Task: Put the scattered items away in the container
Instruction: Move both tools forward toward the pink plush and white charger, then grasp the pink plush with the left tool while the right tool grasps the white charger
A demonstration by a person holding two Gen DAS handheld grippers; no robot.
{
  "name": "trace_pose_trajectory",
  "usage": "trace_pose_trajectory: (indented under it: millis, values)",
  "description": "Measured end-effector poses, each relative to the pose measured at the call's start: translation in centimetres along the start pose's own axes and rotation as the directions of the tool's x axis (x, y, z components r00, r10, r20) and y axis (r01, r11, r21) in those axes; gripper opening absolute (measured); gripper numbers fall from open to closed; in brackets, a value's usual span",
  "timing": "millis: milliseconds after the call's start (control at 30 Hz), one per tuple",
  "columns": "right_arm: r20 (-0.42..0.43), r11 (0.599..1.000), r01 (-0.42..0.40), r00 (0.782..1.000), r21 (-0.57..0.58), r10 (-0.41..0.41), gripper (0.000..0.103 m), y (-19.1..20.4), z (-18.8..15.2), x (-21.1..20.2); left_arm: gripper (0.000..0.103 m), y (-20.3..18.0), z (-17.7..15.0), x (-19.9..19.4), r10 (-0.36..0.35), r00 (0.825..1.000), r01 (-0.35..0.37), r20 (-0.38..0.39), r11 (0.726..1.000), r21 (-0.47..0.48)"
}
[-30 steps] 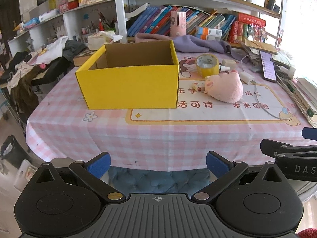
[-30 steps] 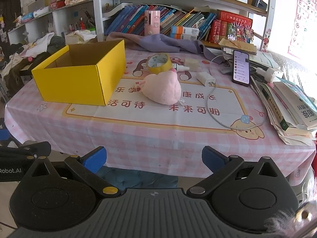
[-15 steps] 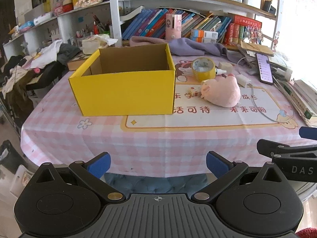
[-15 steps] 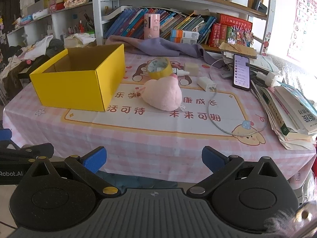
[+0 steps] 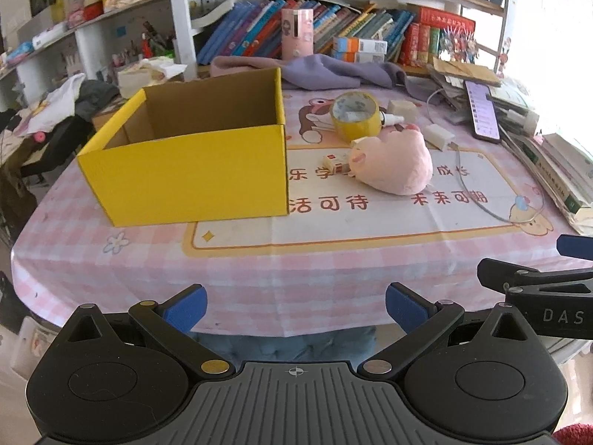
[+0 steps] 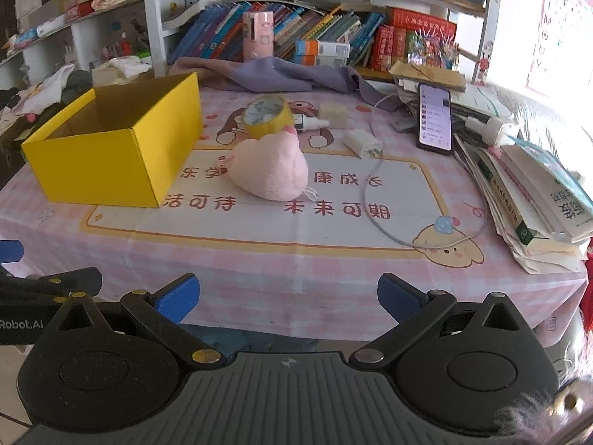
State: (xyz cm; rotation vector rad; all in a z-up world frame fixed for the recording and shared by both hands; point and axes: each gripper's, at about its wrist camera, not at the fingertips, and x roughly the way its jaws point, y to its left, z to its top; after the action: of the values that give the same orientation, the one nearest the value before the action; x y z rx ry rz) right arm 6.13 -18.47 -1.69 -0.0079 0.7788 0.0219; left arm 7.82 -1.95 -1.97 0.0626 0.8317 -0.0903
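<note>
Plush ahead, box off to its left.
Both our claws, left claw (image 5: 295, 302) and right claw (image 6: 288, 296), hang wide and empty; pink plush (image 6: 270, 170) lies straight ahead of the right, yellow box (image 6: 111, 141) ahead-left.

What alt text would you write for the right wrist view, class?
An open claw hovers at the near edge of a pink checked table, holding nothing. Ahead sit an open yellow box, a pink plush toy, a yellow tape roll and a phone.

You've got a yellow box (image 5: 192, 170), pink plush toy (image 5: 393, 165), yellow tape roll (image 5: 355, 116), and pink-and-white checked bench cloth (image 5: 259, 270).
</note>
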Motion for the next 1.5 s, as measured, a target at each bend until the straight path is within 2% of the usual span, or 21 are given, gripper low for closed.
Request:
trace_pose_trajectory:
  millis: [267, 533, 900, 1167, 1333, 1500]
  values:
    - [-0.022, 0.999, 0.008, 1.000, 0.033, -0.007, 0.102, -1.9, 1.4, 2.4, 0.103, -1.9, 2.1, 2.2, -0.034, 0.999, 0.034, -0.001, 0.999, 0.042]
    - [0.003, 0.999, 0.031, 1.000, 0.018, -0.031, 0.101, -4.9, 4.5, 4.1, 0.103, -4.7, 5.4, 4.7, -0.081, 0.996, 0.080, 0.030, 0.996, 0.045]
    - [0.033, 0.999, 0.027, 0.999, -0.033, -0.026, 0.098, -10.0, 9.6, 7.6, 0.103, -8.9, 10.3, 8.4, -0.077, 0.996, 0.077, 0.050, 0.997, 0.009]
    - [0.041, 0.996, -0.042, 0.998, -0.081, 0.046, 0.089, -12.9, 13.4, 11.8, 0.103, -10.0, 13.1, 11.8, -0.033, 0.999, 0.034, 0.023, 0.999, -0.043]
    - [-0.002, 0.983, -0.114, 0.993, -0.145, 0.115, 0.084, -13.2, 15.7, 15.8, 0.103, -9.7, 13.9, 13.8, -0.018, 0.999, 0.015, -0.033, 0.997, -0.082]
    - [-0.052, 0.956, -0.161, 0.987, -0.247, 0.153, 0.073, -12.6, 17.3, 20.1, 0.103, -9.3, 14.3, 15.6, -0.029, 0.995, 0.019, -0.094, 0.994, -0.103]
